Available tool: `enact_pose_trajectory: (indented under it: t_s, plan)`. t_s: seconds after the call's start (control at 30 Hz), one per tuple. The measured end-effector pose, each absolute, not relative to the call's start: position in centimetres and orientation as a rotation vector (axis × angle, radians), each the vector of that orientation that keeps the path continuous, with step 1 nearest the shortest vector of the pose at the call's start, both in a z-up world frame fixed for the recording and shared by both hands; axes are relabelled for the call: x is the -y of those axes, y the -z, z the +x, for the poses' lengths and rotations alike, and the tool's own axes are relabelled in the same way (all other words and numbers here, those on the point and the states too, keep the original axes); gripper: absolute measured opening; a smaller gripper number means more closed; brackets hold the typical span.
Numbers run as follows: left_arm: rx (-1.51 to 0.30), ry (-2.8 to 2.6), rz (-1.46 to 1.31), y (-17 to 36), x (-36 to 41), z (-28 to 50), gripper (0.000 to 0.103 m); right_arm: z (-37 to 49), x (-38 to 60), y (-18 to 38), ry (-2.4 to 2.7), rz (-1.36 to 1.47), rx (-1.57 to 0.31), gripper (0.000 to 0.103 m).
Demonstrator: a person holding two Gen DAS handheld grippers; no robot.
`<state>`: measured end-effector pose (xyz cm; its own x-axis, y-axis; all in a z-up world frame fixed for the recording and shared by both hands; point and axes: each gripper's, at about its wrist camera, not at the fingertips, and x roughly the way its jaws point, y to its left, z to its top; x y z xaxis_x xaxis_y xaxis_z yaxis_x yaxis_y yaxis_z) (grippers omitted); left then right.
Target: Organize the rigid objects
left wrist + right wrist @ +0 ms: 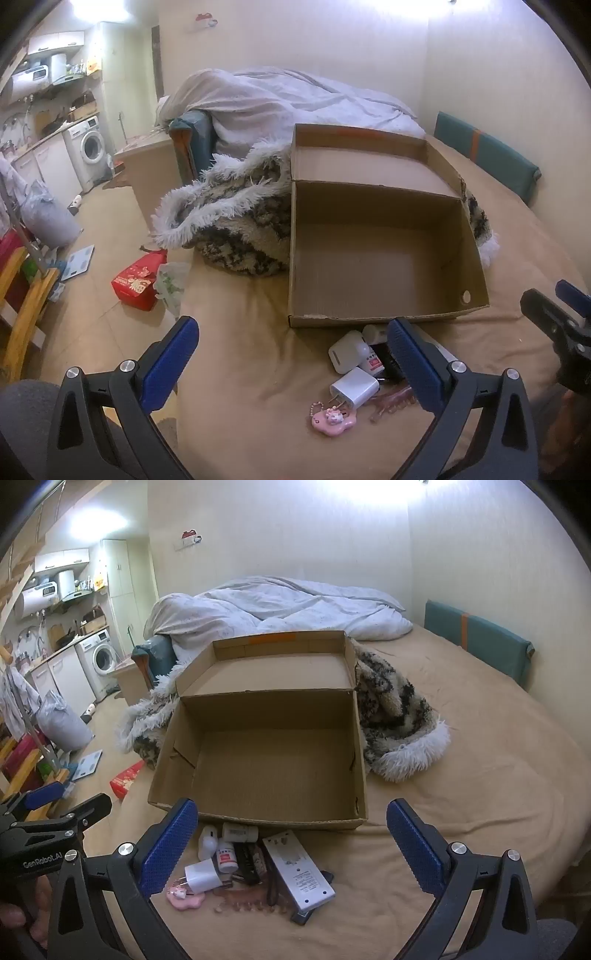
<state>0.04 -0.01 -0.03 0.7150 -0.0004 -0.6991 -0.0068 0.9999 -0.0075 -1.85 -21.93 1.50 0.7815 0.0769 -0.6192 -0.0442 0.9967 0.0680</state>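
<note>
Cardboard box (273, 760) on the bed stands empty. All small items, including the white charger (201, 878), power strip (299, 871) and pink keychain (332, 421), lie heaped just near of it. Left gripper (295, 365) and right gripper (291, 849) gape wide, holding nothing. Judged: sorting not begun.

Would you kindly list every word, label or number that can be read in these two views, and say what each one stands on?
"GenRobot.AI": white lettering on the black body of the left gripper, seen in the right wrist view.
White power strip: small printed lines, too small to read.
Small white bottle: red label, print too blurred to read.
Red bag on the floor: pale pattern or characters, not legible.
Nothing readable shows on the cardboard box.
</note>
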Motion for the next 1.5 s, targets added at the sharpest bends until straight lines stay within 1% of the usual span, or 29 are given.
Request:
enact_pose_trajectory:
  t_s: [1.5]
  plan:
    - [-0.777,-0.008,-0.029,0.34,-0.37,0.23,0.102,-1.72,21.68,-1.49,-0.06,0.034,-0.68,0.103]
